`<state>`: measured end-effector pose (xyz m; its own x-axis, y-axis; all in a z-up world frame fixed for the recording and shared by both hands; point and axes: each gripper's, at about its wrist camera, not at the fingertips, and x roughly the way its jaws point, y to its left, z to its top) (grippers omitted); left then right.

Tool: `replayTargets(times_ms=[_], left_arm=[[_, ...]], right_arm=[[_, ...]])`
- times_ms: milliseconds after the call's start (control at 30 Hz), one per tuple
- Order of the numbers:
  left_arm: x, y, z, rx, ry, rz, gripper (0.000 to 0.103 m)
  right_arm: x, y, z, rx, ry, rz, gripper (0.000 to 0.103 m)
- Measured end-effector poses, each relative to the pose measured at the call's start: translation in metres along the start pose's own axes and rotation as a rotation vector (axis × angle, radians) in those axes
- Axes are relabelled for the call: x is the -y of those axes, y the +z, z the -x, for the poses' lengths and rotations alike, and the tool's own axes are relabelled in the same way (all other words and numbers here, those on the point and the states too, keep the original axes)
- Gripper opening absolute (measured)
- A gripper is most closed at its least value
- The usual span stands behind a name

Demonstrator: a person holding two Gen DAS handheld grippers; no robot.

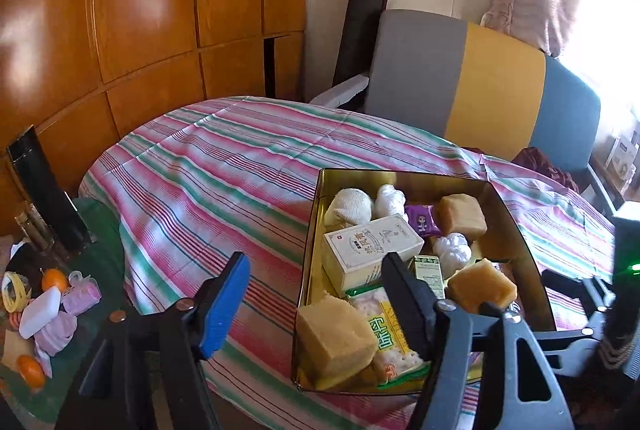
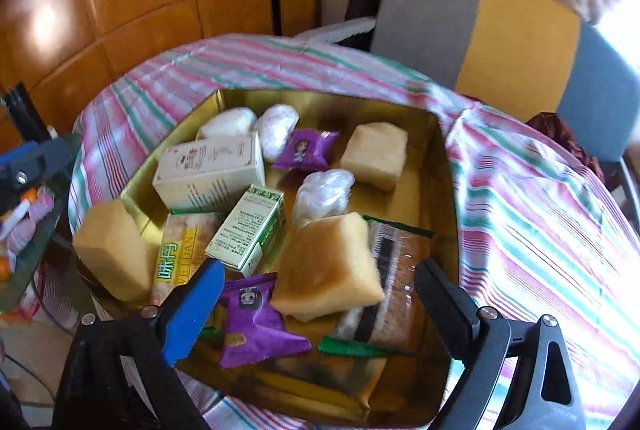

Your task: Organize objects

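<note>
Gold tin (image 2: 440, 166) set on striped cloth (image 2: 540, 222), toward its near edge. Tin filled – white box (image 2: 208, 174) and green box (image 2: 250, 230) near left wall, purple packet (image 2: 256, 322) at near wall, sponge block (image 2: 328, 266) leaned on brown packet (image 2: 394, 294) at right wall. Right gripper (image 2: 320, 310) held above near wall, jaws spread, nothing grasped. Left gripper (image 1: 316, 294) likewise spread and empty – one finger over cloth, other over tin (image 1: 512, 214).
</note>
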<state>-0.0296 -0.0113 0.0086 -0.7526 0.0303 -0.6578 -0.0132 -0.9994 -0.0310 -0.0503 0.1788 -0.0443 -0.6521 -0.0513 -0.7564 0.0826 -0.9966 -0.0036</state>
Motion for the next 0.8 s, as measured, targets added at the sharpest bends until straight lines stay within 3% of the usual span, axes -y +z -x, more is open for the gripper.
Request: replayTargets(times_ms=[233,500,800], left_arm=[[0.008,-0.011,0.004,-0.03,-0.044,-0.013,0.061],[0.024,-0.023,0.007,-0.055,-0.069,-0.084,0.061],[0.022,-0.023,0.023,0.018,-0.08,-0.08,0.056]], right_arm=[[0.014,-0.02,0.04,0.091,-0.058,-0.108,0.099],[0.016,-0.034,0.055,0.102,-0.079,-0.142,0.1],[0.008,-0.042,0.058,0.106,-0.078,-0.142,0.1]])
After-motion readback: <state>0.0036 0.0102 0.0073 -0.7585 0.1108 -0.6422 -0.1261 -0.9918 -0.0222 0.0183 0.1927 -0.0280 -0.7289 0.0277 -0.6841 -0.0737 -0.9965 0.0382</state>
